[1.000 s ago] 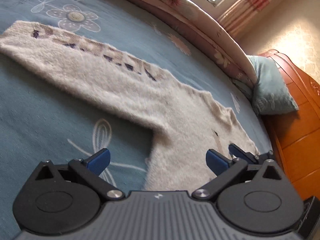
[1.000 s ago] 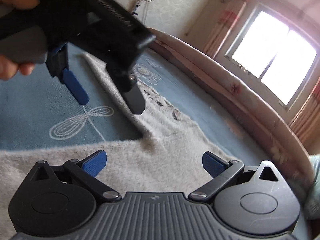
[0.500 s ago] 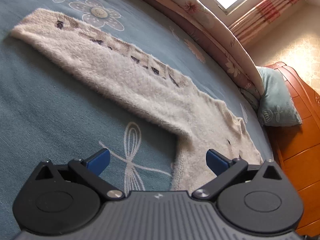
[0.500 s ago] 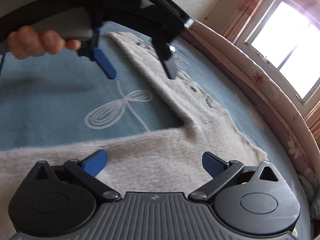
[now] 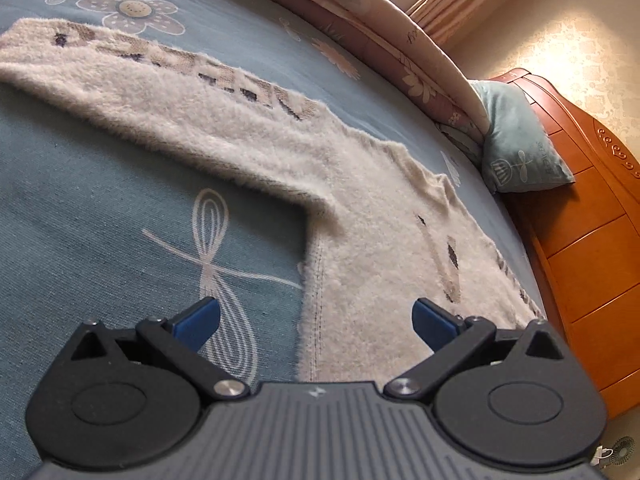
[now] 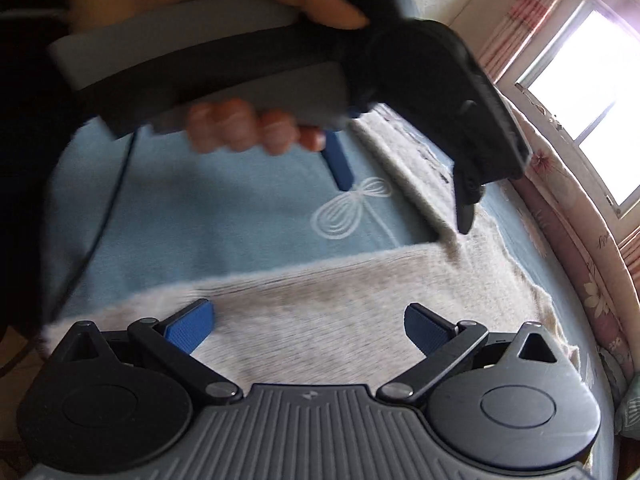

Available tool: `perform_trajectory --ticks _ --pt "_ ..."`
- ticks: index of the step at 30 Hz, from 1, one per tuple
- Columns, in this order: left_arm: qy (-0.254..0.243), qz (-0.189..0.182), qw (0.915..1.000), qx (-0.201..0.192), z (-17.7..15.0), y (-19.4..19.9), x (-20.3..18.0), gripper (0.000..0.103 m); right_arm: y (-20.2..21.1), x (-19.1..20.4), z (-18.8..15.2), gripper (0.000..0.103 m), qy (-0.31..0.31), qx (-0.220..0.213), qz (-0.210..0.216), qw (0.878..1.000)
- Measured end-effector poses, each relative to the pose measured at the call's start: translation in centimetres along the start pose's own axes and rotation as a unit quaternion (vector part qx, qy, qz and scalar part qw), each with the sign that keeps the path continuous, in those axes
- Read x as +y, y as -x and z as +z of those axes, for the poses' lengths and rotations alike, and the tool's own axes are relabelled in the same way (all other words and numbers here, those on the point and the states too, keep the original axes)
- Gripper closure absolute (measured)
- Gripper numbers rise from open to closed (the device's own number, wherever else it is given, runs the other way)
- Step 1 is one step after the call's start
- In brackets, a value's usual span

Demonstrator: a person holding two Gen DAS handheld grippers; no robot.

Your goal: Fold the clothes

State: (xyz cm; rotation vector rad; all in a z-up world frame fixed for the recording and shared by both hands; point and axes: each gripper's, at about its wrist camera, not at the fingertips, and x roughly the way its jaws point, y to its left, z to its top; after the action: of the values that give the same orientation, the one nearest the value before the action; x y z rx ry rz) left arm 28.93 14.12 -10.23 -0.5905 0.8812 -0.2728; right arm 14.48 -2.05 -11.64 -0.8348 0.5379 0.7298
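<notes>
A cream fuzzy sweater (image 5: 372, 216) lies flat on the blue bedspread (image 5: 100, 216), one sleeve (image 5: 160, 92) stretched out to the upper left. My left gripper (image 5: 316, 320) hovers open just above the sweater's side seam below the armpit, with nothing between its fingers. In the right wrist view the sweater's body (image 6: 320, 292) spreads under my right gripper (image 6: 308, 326), which is open and empty. A hand (image 6: 248, 128) holds the left gripper (image 6: 400, 192) above the armpit, one finger (image 6: 464, 208) close to the cloth.
A rolled floral quilt (image 5: 380, 28) runs along the bed's far side. A pale blue pillow (image 5: 516, 140) leans on the orange wooden headboard (image 5: 592, 240). A bright window (image 6: 592, 92) is at right. A thin black cable (image 6: 108, 200) hangs at left.
The left gripper has dropped closer to the sweater's armpit and side seam. In the right wrist view it now looms much larger, and the view has swung over the sweater's body. Both stay open.
</notes>
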Motion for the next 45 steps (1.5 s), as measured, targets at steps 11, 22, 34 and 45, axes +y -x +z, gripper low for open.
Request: perform_trajectory --ticks 11,22,34,45 --pt "0.001 -0.028 0.9996 -0.009 0.1 1.1 -0.6 0.002 3.5 1.5 -0.4 0.0 -0.034 0.032 0.089 0.995" --pt "-0.039 -0.122 0.9899 0.061 -2.2 -1.9 -5.8 0.002 7.4 -8.1 -8.9 0.0 -0.227 0.079 -0.049 0.969" --pt "0.001 -0.148 0.9838 0.1 -2.9 -7.2 -5.8 0.002 4.8 -30.0 -23.7 0.0 -0.681 -0.088 -0.065 0.724" --pt "-0.053 -0.131 0.984 0.109 -3.3 -7.5 -7.2 0.001 3.8 -27.7 -28.2 0.0 -0.763 -0.05 -0.117 0.634"
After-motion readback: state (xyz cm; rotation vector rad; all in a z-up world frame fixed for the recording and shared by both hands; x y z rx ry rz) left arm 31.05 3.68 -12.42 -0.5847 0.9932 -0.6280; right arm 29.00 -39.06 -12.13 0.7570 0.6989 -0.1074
